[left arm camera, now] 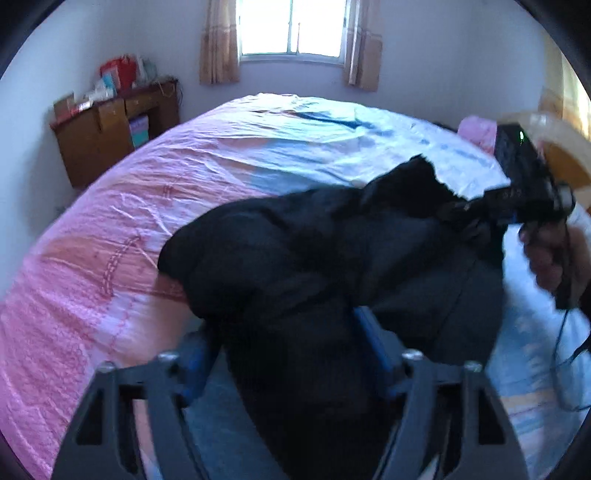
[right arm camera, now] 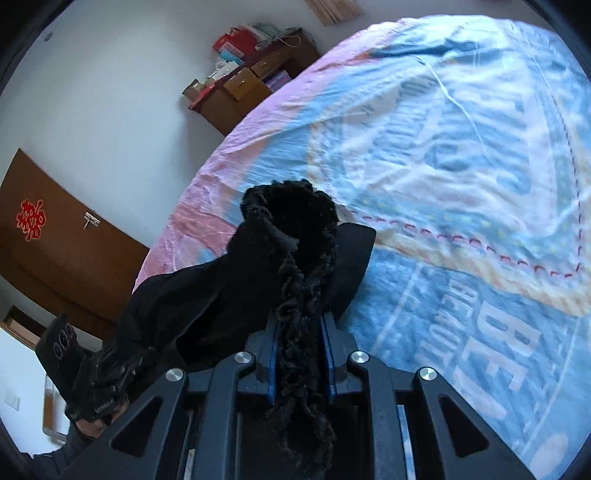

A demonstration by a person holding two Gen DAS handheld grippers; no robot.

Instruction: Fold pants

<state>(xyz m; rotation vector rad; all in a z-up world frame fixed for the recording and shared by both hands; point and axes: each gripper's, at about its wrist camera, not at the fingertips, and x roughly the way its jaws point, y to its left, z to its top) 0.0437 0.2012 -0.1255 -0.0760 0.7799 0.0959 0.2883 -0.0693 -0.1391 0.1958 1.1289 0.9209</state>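
Observation:
The black pants (left arm camera: 332,251) hang bunched in the air above the bed, stretched between both grippers. My left gripper (left arm camera: 291,325) is shut on a thick fold of the pants, which hides its fingertips. My right gripper (right arm camera: 299,325) is shut on a fuzzy black edge of the pants (right arm camera: 295,236), which bunches up between the blue pads (right arm camera: 272,354). The right gripper also shows in the left wrist view (left arm camera: 465,214) at the right, clamped on the cloth. The left gripper shows in the right wrist view (right arm camera: 122,365) at the lower left.
A bed with a pink and blue printed cover (left arm camera: 110,236) fills the space below. A wooden desk with boxes (left arm camera: 110,125) stands against the far wall beside a curtained window (left arm camera: 291,29). A brown door (right arm camera: 55,243) is at the left.

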